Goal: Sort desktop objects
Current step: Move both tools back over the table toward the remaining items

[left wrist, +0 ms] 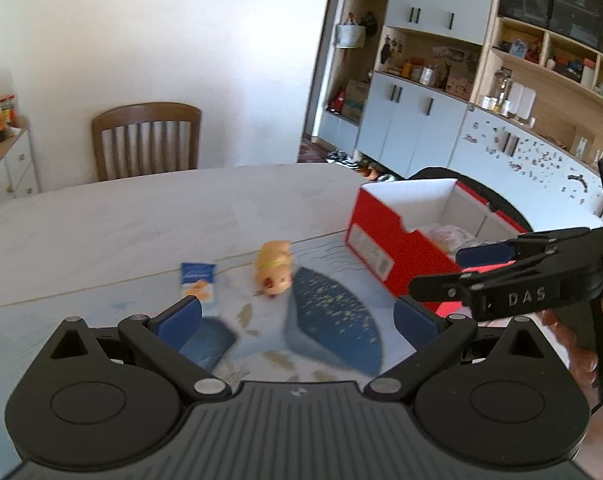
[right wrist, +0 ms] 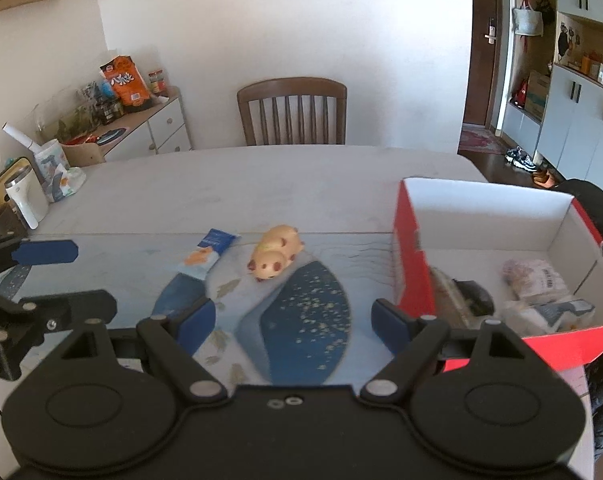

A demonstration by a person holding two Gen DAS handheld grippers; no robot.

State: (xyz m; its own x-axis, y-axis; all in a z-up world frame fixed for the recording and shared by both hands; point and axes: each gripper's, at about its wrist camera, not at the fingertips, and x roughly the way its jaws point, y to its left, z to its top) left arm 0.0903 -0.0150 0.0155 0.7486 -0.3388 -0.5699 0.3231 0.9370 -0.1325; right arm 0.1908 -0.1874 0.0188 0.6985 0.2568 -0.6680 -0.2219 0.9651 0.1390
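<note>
Right wrist view shows both claws, left claw (left wrist: pixel 297 316) and right claw (right wrist: pixel 293 320), wide open and empty above the desk (right wrist: pixel 261 196). Toy pig (right wrist: pixel 276 252) and blue packet (right wrist: pixel 208 253) lie beside the red box (right wrist: pixel 411 256); a hasty pinch could well skid the rounded pig away.

We see a glossy plastic-looking toy pig (right wrist: pixel 276 253), a shiny foil-like snack packet (right wrist: pixel 207 253), and a red box (right wrist: pixel 415 276) of matt cardboard with white insides. Our table mat (right wrist: pixel 301 312) looks smooth, the chair (right wrist: pixel 292 111) varnished wood.
</note>
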